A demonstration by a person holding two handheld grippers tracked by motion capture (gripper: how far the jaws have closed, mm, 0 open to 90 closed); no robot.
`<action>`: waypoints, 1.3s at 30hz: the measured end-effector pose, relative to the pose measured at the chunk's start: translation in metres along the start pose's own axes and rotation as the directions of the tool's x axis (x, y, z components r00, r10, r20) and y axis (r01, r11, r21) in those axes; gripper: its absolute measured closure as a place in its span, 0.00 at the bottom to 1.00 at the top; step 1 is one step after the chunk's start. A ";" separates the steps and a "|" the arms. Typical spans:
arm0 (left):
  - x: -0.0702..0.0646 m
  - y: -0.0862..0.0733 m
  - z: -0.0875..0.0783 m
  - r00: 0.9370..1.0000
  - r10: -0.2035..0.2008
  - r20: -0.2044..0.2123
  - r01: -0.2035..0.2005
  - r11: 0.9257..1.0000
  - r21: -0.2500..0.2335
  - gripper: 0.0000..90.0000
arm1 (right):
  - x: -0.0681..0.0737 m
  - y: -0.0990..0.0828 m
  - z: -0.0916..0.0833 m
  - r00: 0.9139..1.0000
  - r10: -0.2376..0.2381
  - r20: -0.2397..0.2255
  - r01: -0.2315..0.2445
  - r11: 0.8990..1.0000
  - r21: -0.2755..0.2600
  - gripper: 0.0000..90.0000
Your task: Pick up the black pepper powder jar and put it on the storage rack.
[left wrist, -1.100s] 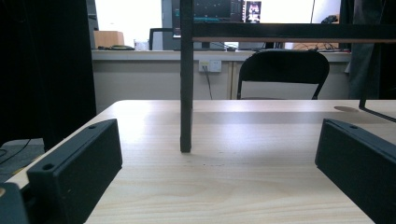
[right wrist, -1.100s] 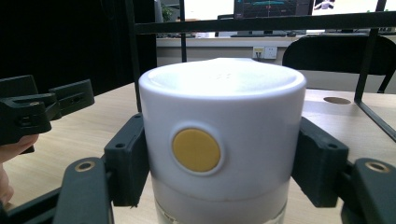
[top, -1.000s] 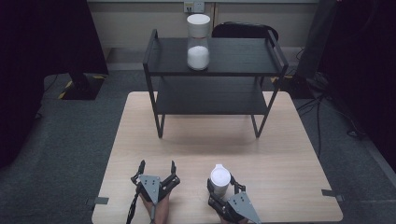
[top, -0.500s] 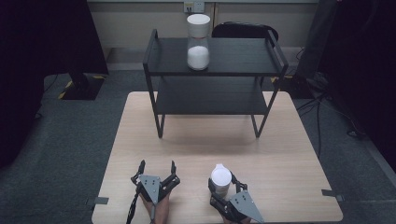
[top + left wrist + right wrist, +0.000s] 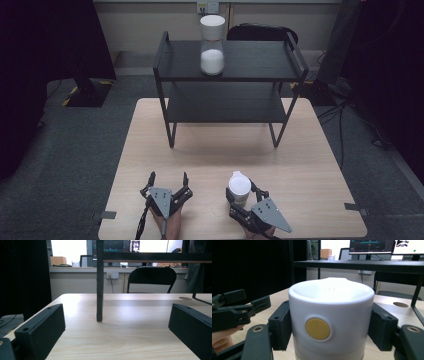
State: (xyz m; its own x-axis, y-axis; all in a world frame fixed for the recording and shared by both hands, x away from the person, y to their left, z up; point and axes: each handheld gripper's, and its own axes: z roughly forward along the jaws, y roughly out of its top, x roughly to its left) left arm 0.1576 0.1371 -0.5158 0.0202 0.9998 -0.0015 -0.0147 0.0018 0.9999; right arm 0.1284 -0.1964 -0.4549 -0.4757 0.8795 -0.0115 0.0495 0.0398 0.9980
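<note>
A white jar with a yellow button on its lid is pinched between the jaws of the right tool, near the front edge of the bench. The left tool is rested beside it, jaws spread and empty. A matching jar is seen on the top of the black shelf. The grasp seems made; next, a lift toward the shelf is probably called for, clearing its side rail.
</note>
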 end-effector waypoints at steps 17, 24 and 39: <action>-0.001 0.000 0.000 1.000 -0.001 -0.003 0.001 1.000 0.001 0.00 | -0.031 0.036 0.005 0.994 0.033 -0.100 -0.031 0.999 0.013 0.33; -0.001 0.000 0.000 1.000 0.000 -0.003 0.000 1.000 0.000 0.00 | -0.054 0.062 0.015 0.987 0.032 -0.156 -0.030 0.999 0.014 0.33; -0.001 0.000 0.000 1.000 0.000 -0.003 0.000 1.000 0.001 0.00 | -0.103 0.141 0.059 0.969 -0.009 -0.246 0.008 1.000 -0.008 0.34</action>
State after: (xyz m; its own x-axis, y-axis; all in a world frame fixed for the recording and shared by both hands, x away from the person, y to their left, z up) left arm 0.1576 0.1365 -0.5157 0.0167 0.9999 -0.0015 -0.0141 0.0018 0.9999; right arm 0.2367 -0.2536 -0.3164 -0.6779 0.7351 -0.0050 0.0391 0.0428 0.9983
